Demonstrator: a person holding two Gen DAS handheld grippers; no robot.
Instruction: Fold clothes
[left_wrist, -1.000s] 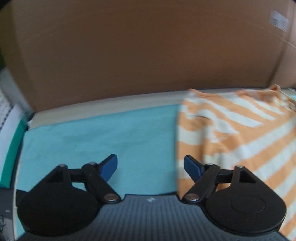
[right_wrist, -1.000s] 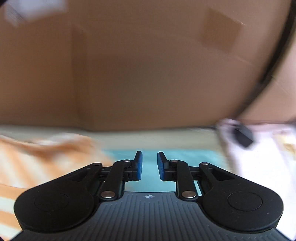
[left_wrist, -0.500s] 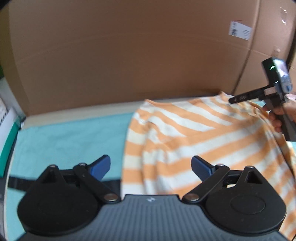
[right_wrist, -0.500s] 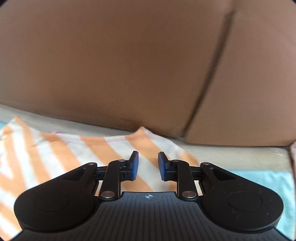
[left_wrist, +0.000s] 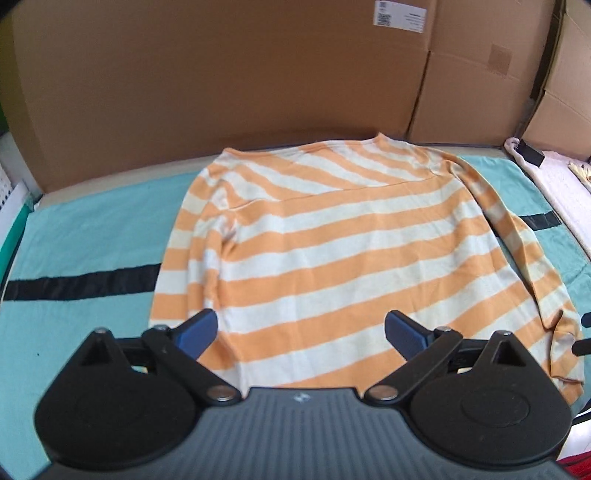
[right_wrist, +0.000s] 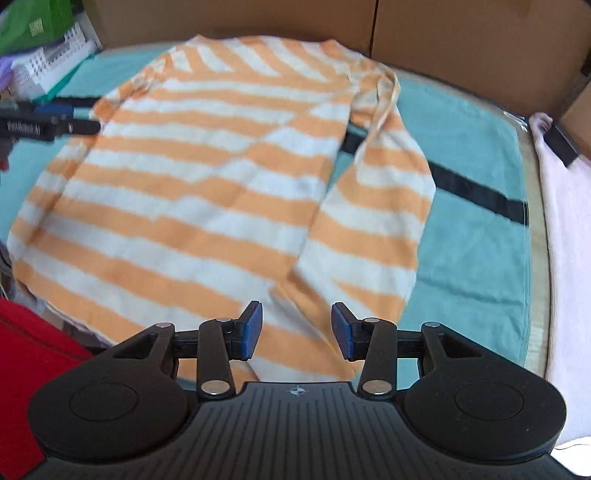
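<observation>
An orange and white striped long-sleeved top (left_wrist: 332, 251) lies spread flat on a turquoise cloth (left_wrist: 85, 240), neck at the far end. It also shows in the right wrist view (right_wrist: 207, 177), with one sleeve (right_wrist: 373, 221) lying along its right side. My left gripper (left_wrist: 301, 332) is open and empty, above the top's near hem. My right gripper (right_wrist: 297, 330) is open and empty, above the hem beside the sleeve. The left gripper's arm (right_wrist: 48, 125) shows at the left of the right wrist view.
Cardboard boxes (left_wrist: 221, 74) stand along the far edge. A black stripe (left_wrist: 81, 284) crosses the turquoise cloth. A white towel (right_wrist: 565, 229) lies at the right. A red fabric (right_wrist: 26, 362) is at the near left. White baskets (right_wrist: 44, 59) stand at the far left.
Both grippers pulled back toward the near hem, so the whole top is now in view. The right gripper's jaws opened from nearly shut to wide. The left gripper stayed open.
</observation>
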